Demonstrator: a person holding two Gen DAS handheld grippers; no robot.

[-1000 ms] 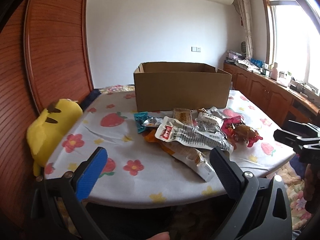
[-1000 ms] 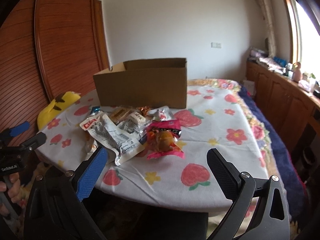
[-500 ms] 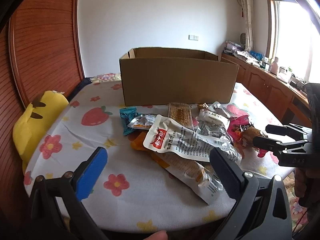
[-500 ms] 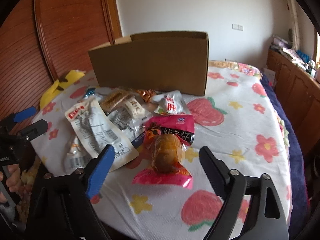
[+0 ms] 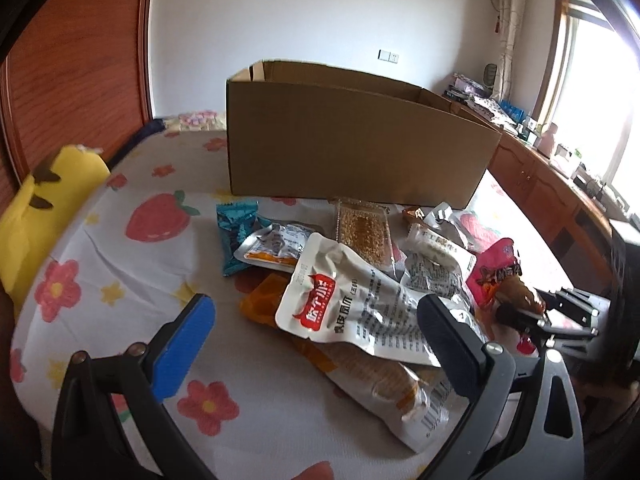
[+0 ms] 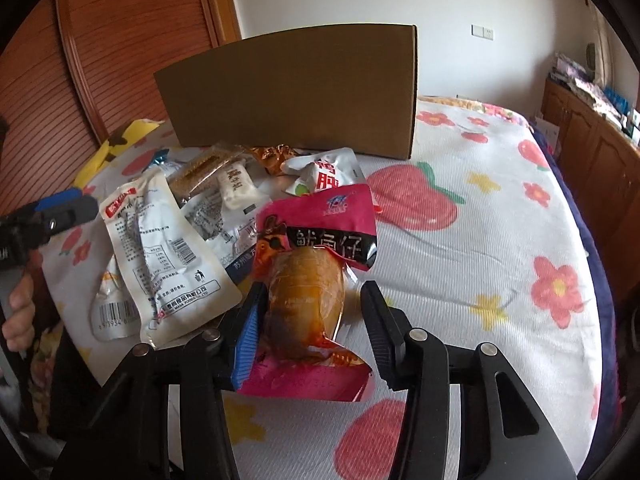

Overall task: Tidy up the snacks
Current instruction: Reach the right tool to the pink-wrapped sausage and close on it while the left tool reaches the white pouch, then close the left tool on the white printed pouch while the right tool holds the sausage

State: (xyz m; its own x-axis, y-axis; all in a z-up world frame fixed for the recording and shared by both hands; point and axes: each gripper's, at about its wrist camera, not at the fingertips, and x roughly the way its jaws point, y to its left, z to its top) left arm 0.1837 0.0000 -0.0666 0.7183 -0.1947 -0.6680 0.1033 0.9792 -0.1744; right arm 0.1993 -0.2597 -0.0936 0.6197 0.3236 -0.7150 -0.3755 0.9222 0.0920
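A yellow soft toy sits at the left edge of the frame, by the red-brown wooden wall. The cloth has red flowers and strawberries on it. At the upper right are a bright window and low wooden cupboards.

I see the snacks heaped on the flowered cloth just in front of the open brown cardboard box. A long white pouch with a red label lies flat on top, over an orange-edged clear pack of biscuits. A teal wrapper sits at the heap's left edge, beside a sesame bar in clear film. Nearest me lies the pink packet with a brown glazed piece inside, flat, lengthwise toward the box
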